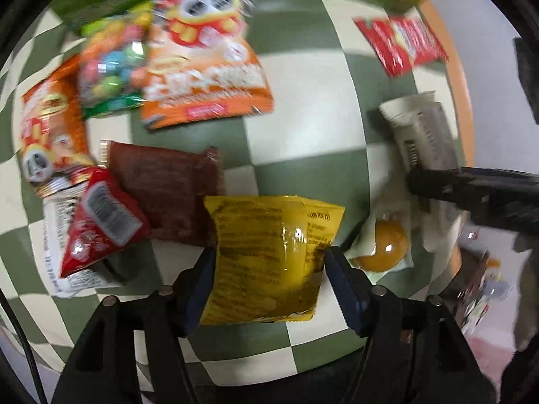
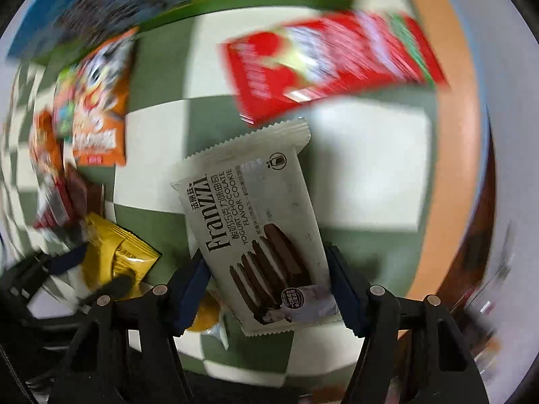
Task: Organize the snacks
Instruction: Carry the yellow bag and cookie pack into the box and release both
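Between left gripper (image 1: 269,262) jaws, yellow snack packet (image 1: 269,256) looks glossy, crinkled.

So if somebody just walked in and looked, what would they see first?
Probably the two packets being held: a shiny yellow snack bag between the left gripper's fingers, and a white chocolate cookie packet between the right gripper's fingers. Next comes the green and white checkered tablecloth, with bright orange bags at its far left and a red packet at the far right.

Bare checkered cloth (image 1: 303,107) lies open at twelve o'clock; brown packet (image 1: 165,188) at ten and egg packet (image 1: 384,245) at three crowd the sides.
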